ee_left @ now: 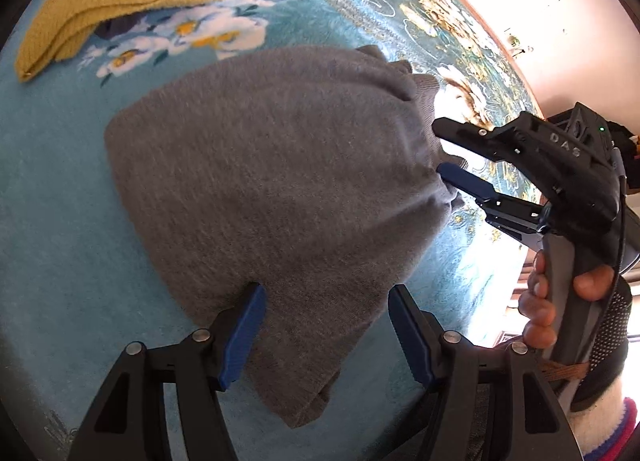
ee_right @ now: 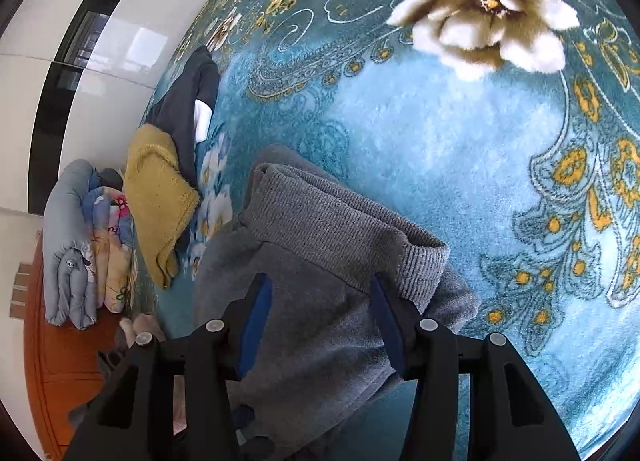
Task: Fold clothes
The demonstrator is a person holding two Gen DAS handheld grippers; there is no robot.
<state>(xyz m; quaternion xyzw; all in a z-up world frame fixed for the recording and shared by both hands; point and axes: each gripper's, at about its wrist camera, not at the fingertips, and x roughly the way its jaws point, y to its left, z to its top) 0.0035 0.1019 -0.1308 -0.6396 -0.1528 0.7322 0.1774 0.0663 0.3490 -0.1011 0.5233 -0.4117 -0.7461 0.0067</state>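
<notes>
A grey knit garment [ee_left: 280, 181] lies folded on a teal floral carpet [ee_left: 60, 221]. My left gripper [ee_left: 326, 291] hangs open over its near corner, and the blue pads stand apart with grey cloth below them. My right gripper [ee_left: 440, 148] sits at the garment's right edge, held by a hand [ee_left: 540, 313]. In the right wrist view the right gripper [ee_right: 319, 281] is open above the grey garment [ee_right: 320, 341], close to its ribbed band [ee_right: 340, 221]. I see neither gripper's pads pressing on the cloth.
A folded yellow garment [ee_left: 120, 1] lies at the far left on top of a dark one [ee_right: 192, 101]. Rolled bedding [ee_right: 76, 241] is stacked on an orange wooden floor [ee_right: 60, 361] beyond the carpet's edge. White glossy panels [ee_right: 120, 41] stand behind it.
</notes>
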